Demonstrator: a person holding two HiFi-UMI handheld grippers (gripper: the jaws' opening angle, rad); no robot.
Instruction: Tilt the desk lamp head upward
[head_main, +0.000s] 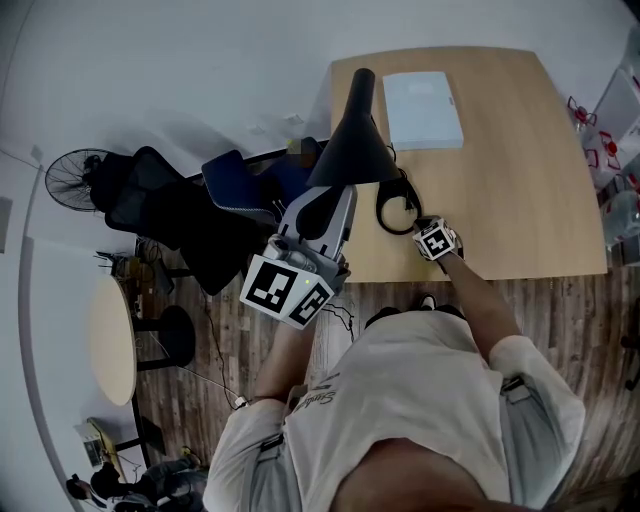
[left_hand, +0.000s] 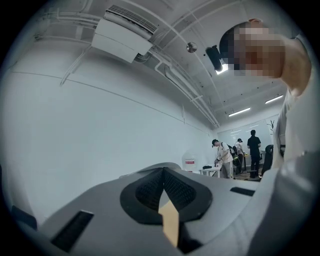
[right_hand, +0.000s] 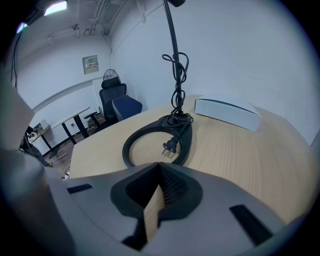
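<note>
Two tools, one desk lamp, one box.

Looks like an open-plan office. Under the right gripper, a pale wooden desk on plank flooring. Ahead and left of it, a black mesh chair, a blue chair and a standing fan. Above the left gripper, a ceiling air unit, bare pipes and strip lights. Far ahead, people at white tables.
</note>
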